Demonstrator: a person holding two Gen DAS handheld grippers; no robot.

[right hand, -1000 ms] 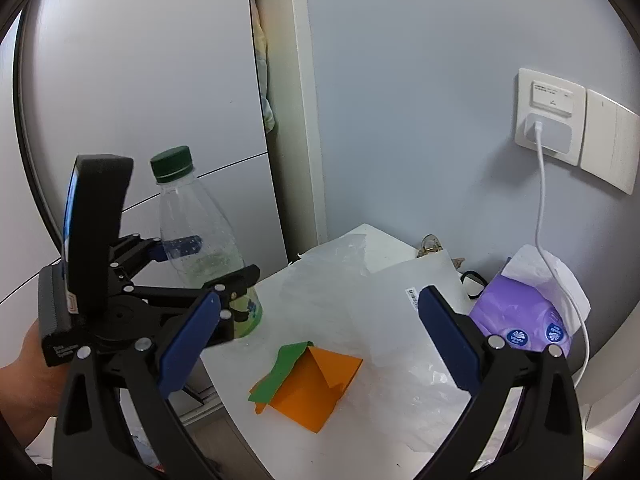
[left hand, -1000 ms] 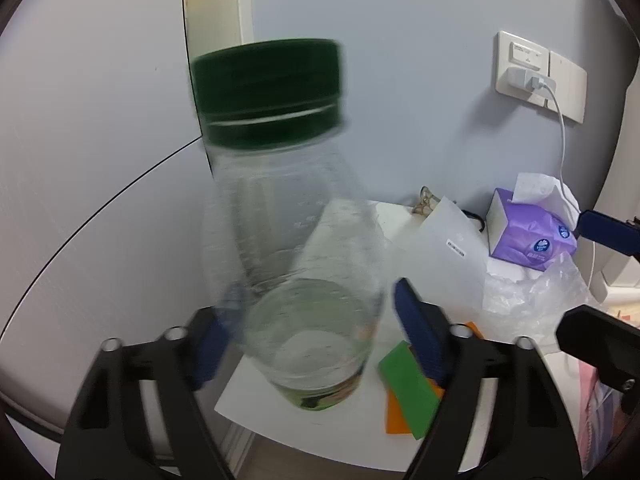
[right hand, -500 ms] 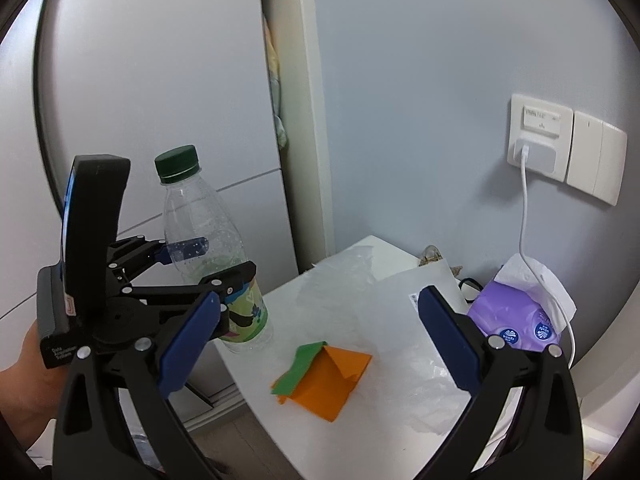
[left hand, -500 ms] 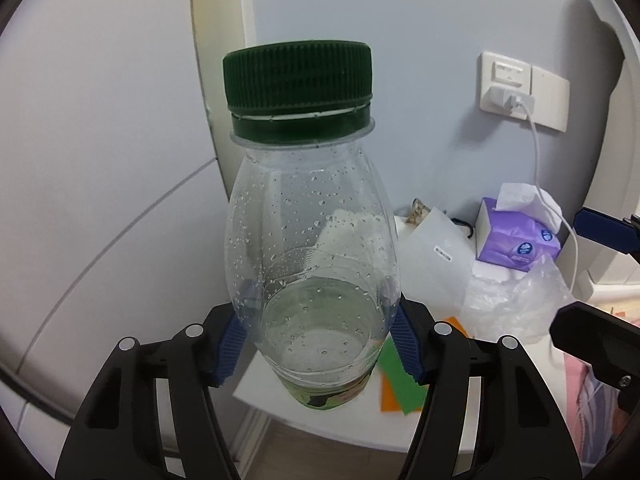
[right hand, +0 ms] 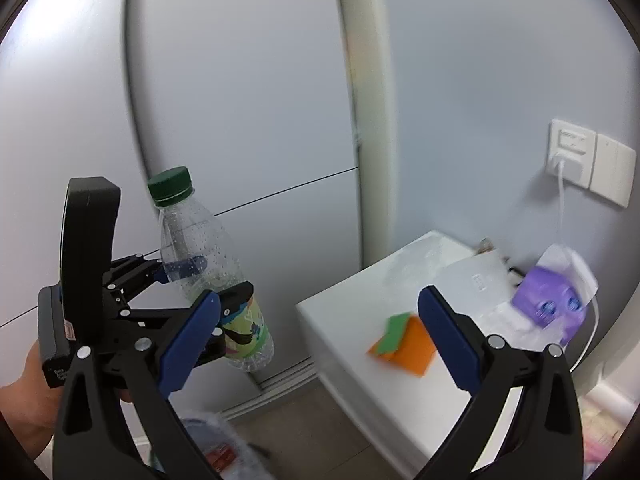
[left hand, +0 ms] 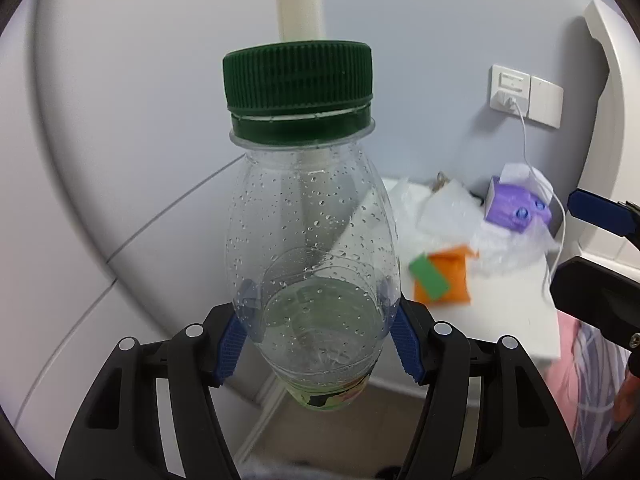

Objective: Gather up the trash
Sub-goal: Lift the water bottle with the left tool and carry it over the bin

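My left gripper [left hand: 318, 336] is shut on a clear plastic bottle [left hand: 312, 248] with a green cap, holding it upright in the air, left of the white table [left hand: 500, 328]. The right wrist view shows the same bottle [right hand: 208, 264] in the left gripper [right hand: 200, 280], off the table's left edge and above the floor. My right gripper [right hand: 320, 332] is open and empty, in front of the table. Orange and green folded paper [right hand: 404, 340] lies on the table; it also shows in the left wrist view [left hand: 440, 276].
A purple tissue pack [right hand: 548, 304] and crumpled clear plastic [left hand: 508, 248] lie at the back of the table [right hand: 360, 360]. A white cable [right hand: 562, 200] hangs from a wall socket [right hand: 568, 152]. A plastic bag [right hand: 216, 444] with something red lies on the floor below.
The left gripper has lifted the bottle off the table and carried it left and back, clear of the table edge. The right gripper has drawn back too, still open.
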